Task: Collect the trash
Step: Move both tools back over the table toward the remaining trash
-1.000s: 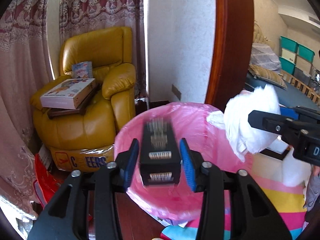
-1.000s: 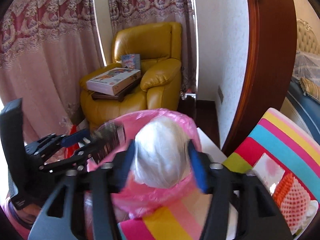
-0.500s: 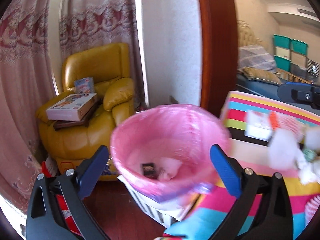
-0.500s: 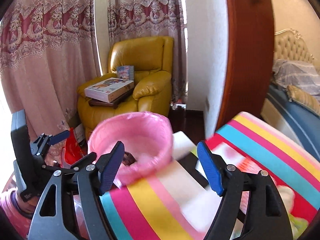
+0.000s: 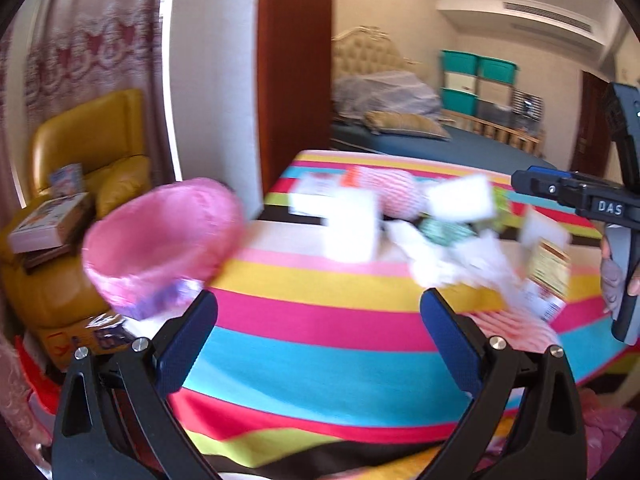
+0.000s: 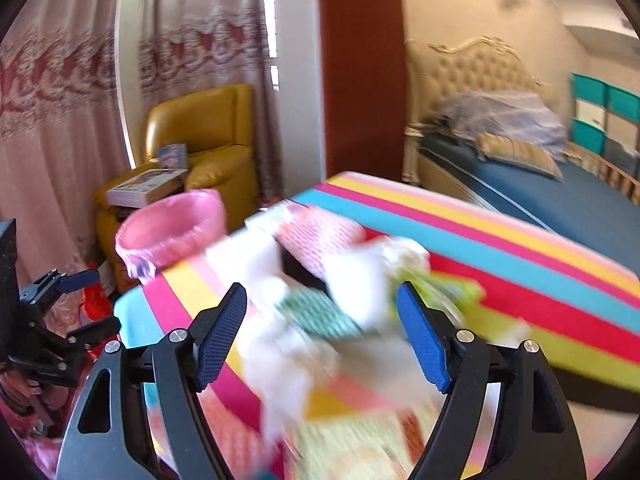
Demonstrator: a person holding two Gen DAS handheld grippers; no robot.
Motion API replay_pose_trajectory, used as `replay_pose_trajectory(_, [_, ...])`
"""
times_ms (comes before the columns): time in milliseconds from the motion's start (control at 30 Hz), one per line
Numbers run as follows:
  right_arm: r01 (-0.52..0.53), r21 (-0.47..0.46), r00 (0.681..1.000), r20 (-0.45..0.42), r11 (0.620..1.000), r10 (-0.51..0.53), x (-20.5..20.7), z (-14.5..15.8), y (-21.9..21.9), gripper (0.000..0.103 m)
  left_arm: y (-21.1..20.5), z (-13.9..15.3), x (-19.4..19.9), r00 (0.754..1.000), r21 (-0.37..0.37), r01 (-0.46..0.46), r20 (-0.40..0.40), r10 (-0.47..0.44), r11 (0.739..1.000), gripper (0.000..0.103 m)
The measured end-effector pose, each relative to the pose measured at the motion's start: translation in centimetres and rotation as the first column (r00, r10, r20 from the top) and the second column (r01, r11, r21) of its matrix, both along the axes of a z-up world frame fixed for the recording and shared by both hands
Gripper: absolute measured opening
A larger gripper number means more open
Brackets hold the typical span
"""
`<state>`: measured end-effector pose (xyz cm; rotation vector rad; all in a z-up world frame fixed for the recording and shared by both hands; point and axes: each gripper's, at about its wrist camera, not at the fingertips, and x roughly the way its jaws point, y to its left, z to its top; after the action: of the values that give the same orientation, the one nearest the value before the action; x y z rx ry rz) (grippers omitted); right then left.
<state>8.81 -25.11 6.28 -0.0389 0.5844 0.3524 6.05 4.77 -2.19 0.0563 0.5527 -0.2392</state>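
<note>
A bin lined with a pink bag (image 5: 160, 244) stands at the left end of the striped table (image 5: 320, 320); it also shows in the right wrist view (image 6: 172, 232). A blurred heap of trash lies on the cloth: white tissues (image 5: 352, 224), a pink foam net (image 5: 392, 196), a green net (image 5: 444, 232) and a printed packet (image 5: 548, 268). My left gripper (image 5: 318, 344) is open and empty above the table's near stripes. My right gripper (image 6: 322, 336) is open and empty, just above the white tissues (image 6: 280, 344) and green net (image 6: 320, 312).
A yellow armchair (image 5: 72, 168) with boxes on it stands behind the bin, by pink curtains (image 6: 60, 120). A brown door frame (image 5: 294, 72) rises behind the table. A bed (image 6: 560, 192) and teal storage boxes (image 5: 476, 80) lie further back.
Both grippers let go of their trash into the pink bin, opened, and swung right from the bin to the trash heap on the striped table.
</note>
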Motion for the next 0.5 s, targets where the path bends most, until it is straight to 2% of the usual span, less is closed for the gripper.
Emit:
replay_pose_trajectory(100, [0.058, -0.017, 0.998, 0.002, 0.998, -0.058, -2.7, -1.1, -2.8, 0.076, -2.2, -0.7, -1.3, 0.998, 0.019, 0.061, 0.008, -0.061, 0.998, 0.098])
replay_pose_trajectory(233, [0.089, -0.018, 0.996, -0.006, 0.996, -0.089, -5.4, -2.2, -4.3, 0.079, -4.6, -1.3, -2.5, 0.990, 0.026, 0.144, -0.005, -0.144, 0.989, 0.098])
replay_pose_trajectory(500, [0.067, -0.055, 0.997, -0.046, 0.996, -0.069, -8.5, -4.8, -4.1, 0.080, -6.6, -1.9, -3.5, 0.973, 0.103, 0.232, -0.024, -0.231, 0.967, 0.098])
